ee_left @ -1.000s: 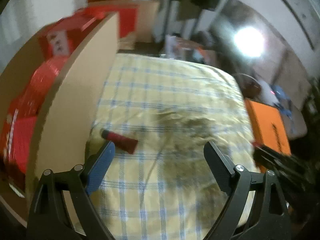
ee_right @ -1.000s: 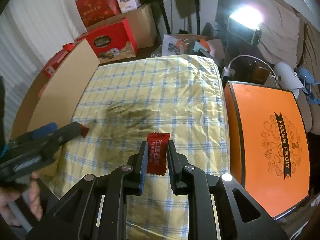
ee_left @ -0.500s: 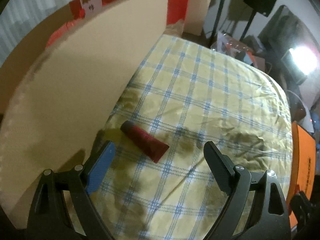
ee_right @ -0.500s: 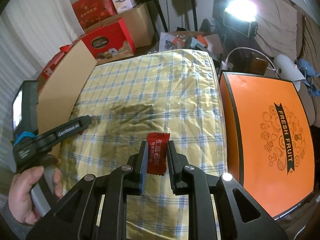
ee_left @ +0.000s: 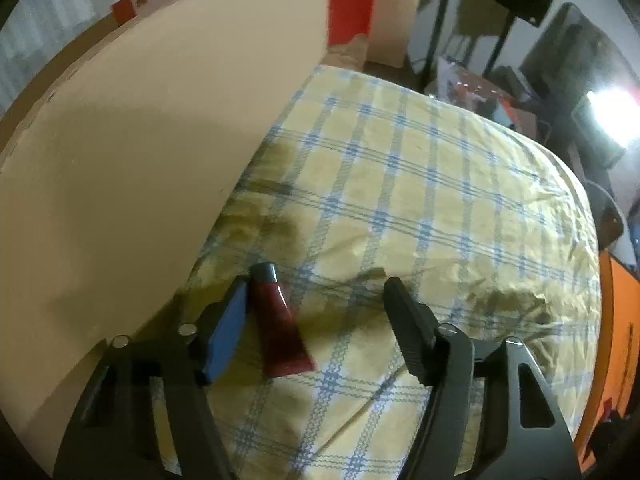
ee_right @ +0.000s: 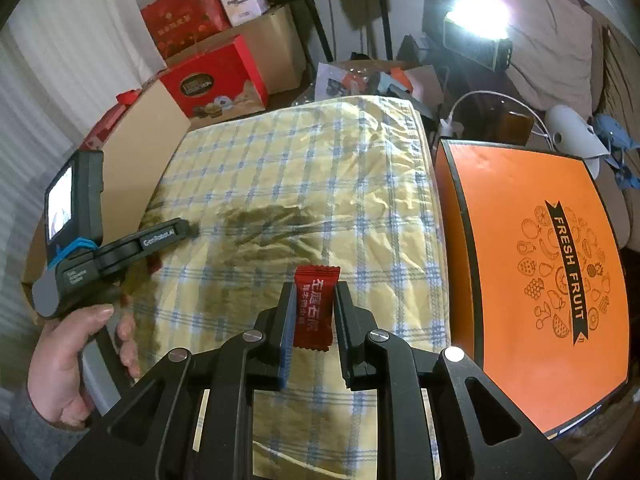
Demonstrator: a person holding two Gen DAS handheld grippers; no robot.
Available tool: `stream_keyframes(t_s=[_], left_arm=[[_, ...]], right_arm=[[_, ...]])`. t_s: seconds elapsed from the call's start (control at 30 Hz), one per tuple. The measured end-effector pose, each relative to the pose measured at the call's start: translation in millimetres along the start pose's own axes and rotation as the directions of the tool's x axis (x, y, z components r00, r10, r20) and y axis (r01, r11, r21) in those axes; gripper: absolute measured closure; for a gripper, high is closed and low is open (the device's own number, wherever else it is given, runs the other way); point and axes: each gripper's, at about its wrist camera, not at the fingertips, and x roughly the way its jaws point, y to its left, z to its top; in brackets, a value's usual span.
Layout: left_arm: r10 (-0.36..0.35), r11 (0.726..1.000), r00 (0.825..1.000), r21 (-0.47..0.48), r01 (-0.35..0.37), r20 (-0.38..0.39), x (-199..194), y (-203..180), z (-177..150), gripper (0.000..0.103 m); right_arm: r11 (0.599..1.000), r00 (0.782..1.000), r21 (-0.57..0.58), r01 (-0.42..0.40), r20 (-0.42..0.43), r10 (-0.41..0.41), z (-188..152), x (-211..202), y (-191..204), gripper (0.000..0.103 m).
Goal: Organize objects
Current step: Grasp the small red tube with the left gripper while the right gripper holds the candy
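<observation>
A dark red tube with a black cap [ee_left: 278,322] lies on the yellow checked cloth [ee_left: 420,184], close to the cardboard wall. My left gripper [ee_left: 316,320] is open and straddles the tube, whose side sits against the left blue pad [ee_left: 226,330]. In the right wrist view the left gripper [ee_right: 168,236] is low over the cloth's left edge. My right gripper [ee_right: 314,312] is shut on a red candy packet [ee_right: 314,308], held upright above the cloth.
A tall cardboard panel [ee_left: 140,160] stands along the cloth's left side. An orange "Fresh Fruit" box [ee_right: 532,272] lies right of the cloth. Red gift boxes [ee_right: 212,80] and cartons stand behind. A bright lamp [ee_right: 476,16] shines at the back right.
My left gripper has moved forward and down to the tube, so the tube now lies between its fingers. The right gripper holds the candy packet still.
</observation>
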Motion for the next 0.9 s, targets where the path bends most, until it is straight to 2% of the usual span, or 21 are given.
stream_keyframes(t_s=[0.07, 0.1, 0.17, 0.23, 0.4, 0.57, 0.63, 0.67, 0.7, 0.73, 0.9], left_arm=[[-0.014, 1.000, 1.000, 0.027, 0.014, 0.007, -2, -2, 1, 0.060], [-0.018, 0.999, 1.000, 0.044, 0.018, 0.008, -3, -4, 1, 0.066], [-0.030, 0.997, 1.000, 0.073, 0.029, 0.007, -4, -6, 0, 0.069], [-0.044, 0.995, 0.999, 0.095, 0.043, 0.004, -4, -8, 0, 0.082], [-0.132, 0.977, 0.990, 0.162, 0.137, -0.039, -6, -11, 2, 0.089], [-0.222, 0.948, 0.970, 0.210, 0.239, -0.102, -12, -9, 8, 0.089], [-0.217, 0.939, 0.971, 0.250, 0.237, -0.105, -21, -9, 13, 0.087], [-0.219, 0.936, 0.971, 0.261, 0.237, -0.094, -27, -8, 14, 0.083], [-0.224, 0.932, 0.971, 0.273, 0.240, -0.088, -32, -7, 14, 0.071], [-0.225, 0.926, 0.971, 0.291, 0.240, -0.086, -36, -5, 15, 0.066], [-0.201, 0.914, 0.974, 0.337, 0.226, -0.107, -41, -2, 15, 0.064]], right_arm=[[1.000, 1.000, 0.002, -0.001, -0.004, 0.001, 0, 2, -1, 0.086], [1.000, 1.000, 0.003, -0.001, -0.004, 0.001, 0, 2, -1, 0.086], [1.000, 1.000, 0.004, -0.005, -0.005, 0.005, 0, 3, 0, 0.086], [1.000, 1.000, 0.001, -0.007, -0.005, 0.007, 1, 3, 1, 0.086], [1.000, 1.000, -0.009, -0.007, -0.006, 0.007, 2, 3, 6, 0.086], [1.000, 1.000, -0.017, -0.012, -0.002, 0.012, 1, 1, 11, 0.086], [1.000, 1.000, -0.021, -0.017, -0.001, 0.017, 0, 1, 13, 0.085], [1.000, 1.000, -0.021, -0.019, -0.002, 0.019, 0, 2, 14, 0.085], [1.000, 1.000, -0.022, -0.022, -0.004, 0.022, 0, 3, 16, 0.085], [0.999, 1.000, -0.022, -0.026, -0.005, 0.026, 0, 3, 17, 0.085], [0.999, 0.999, -0.020, -0.038, -0.010, 0.038, 0, 7, 20, 0.085]])
